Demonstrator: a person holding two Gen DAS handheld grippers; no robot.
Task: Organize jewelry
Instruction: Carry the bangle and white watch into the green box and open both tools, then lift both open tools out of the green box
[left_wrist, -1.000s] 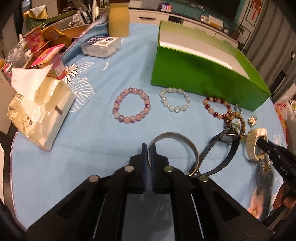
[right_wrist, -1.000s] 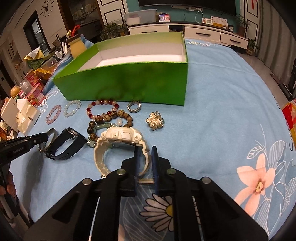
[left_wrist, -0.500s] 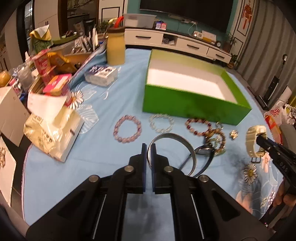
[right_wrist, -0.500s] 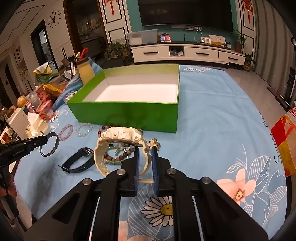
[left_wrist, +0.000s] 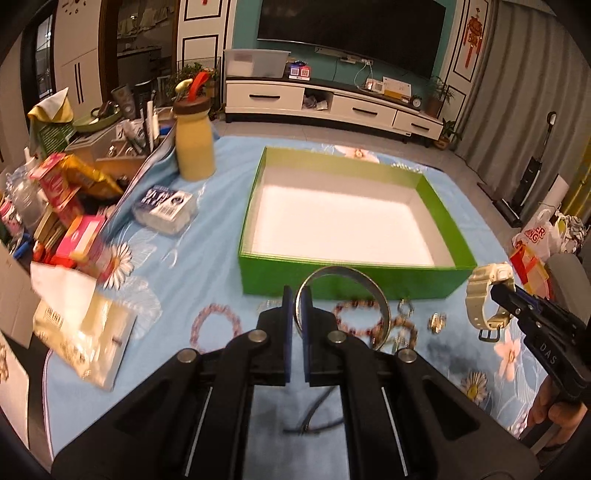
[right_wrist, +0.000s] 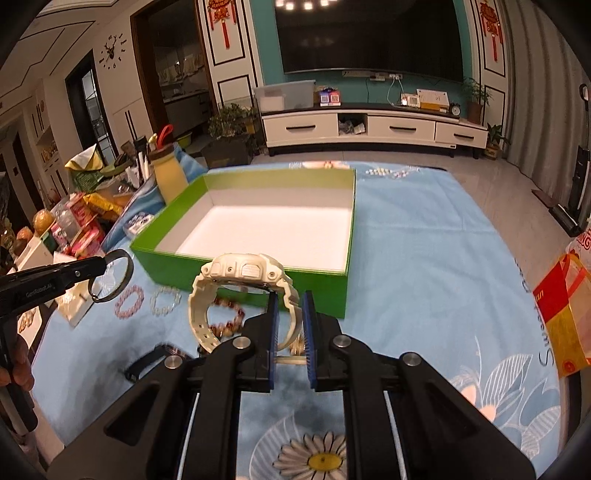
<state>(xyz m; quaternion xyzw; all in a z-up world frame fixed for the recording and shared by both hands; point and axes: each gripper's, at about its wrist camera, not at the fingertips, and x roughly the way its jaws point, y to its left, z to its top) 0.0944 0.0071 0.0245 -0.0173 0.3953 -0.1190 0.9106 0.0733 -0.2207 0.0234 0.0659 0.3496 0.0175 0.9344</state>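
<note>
Left gripper (left_wrist: 294, 302) pinching bangle (left_wrist: 343, 295), right gripper (right_wrist: 290, 314) clamping watch (right_wrist: 240, 280) strap; risk of either slipping short of box (right_wrist: 332, 284).

I saw the silver bangle (left_wrist: 343, 302) and cream watch (right_wrist: 242, 291) both lifted off the table, before the open green box (left_wrist: 351, 275) — beaded bracelets (right_wrist: 129, 301) lay below.

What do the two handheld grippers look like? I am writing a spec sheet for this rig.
Both the left gripper and the right gripper have matte black angular bodies with round silver bolts and flat blue finger pads. Seen side-on, the left carries white lettering, the right reads "DAS". No cables or sleeves show; bare skin of the right hand grips the handle.
</note>
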